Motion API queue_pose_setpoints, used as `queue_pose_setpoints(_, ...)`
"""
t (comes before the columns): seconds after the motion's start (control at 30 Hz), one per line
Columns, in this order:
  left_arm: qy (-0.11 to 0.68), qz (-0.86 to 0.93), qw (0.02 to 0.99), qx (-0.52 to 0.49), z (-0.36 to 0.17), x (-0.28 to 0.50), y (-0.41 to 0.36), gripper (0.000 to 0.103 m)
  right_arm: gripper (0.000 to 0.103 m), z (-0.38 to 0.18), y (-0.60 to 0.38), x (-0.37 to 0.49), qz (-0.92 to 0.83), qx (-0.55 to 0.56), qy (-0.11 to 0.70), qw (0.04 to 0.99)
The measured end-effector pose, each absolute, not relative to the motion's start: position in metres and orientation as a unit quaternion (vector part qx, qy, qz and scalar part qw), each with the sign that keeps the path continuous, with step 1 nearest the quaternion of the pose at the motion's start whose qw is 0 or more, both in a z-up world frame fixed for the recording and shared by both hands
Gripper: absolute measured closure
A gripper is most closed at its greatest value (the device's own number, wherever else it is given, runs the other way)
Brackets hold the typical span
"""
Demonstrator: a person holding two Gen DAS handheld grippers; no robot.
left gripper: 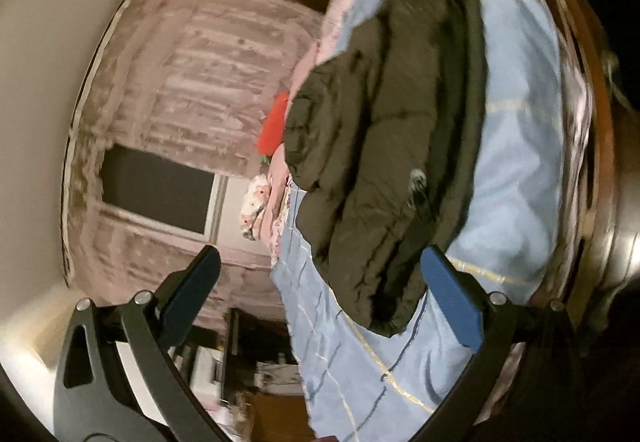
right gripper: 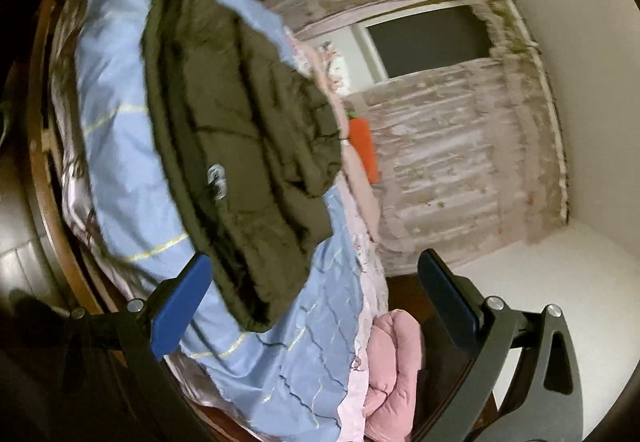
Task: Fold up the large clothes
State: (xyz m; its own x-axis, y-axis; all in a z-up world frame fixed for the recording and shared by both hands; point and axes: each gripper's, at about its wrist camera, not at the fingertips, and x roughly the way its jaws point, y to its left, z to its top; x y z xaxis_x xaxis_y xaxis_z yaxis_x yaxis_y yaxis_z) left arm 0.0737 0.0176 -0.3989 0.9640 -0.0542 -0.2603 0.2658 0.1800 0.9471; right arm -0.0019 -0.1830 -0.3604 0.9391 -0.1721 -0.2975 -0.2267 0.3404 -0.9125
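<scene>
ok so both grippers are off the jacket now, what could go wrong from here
1. The dark puffer jacket lies bunched on the blue quilt; its puffy, rumpled layers may spring open, or a pinch may catch only the top layer.
2. A deep grab by the open left gripper or open right gripper could pinch the quilt along with the jacket.
3. The jacket's lower end lies near the bed edge, beside the pink bundle; a tug that way could slide it off.

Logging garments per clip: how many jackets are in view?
2. A dark jacket lies folded on the blue bedspread; a pink jacket sits bunched beside the bed's edge. Others may be hidden.
</scene>
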Motion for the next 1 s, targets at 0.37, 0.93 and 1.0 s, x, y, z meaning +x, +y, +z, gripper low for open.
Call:
queue_pose_setpoints(0.37,0.111,-0.14,0.741,0.647,-0.457,0.124,0.017,0.002,0.001,-0.425,-0.19,0.051,0.019,-0.605,0.209,0.768)
queue_pose_setpoints(0.93,0.118,-0.19,0.72,0.658,-0.494,0.161,0.003,0.002,0.001,-0.474,-0.192,0.107,0.016,-0.622,0.231,0.748)
queue_pose_setpoints(1.0,0.128,-0.199,0.722,0.65,-0.491,0.166,0.004,0.002,0.001,-0.475,-0.193,0.112,0.016,-0.621,0.239,0.746)
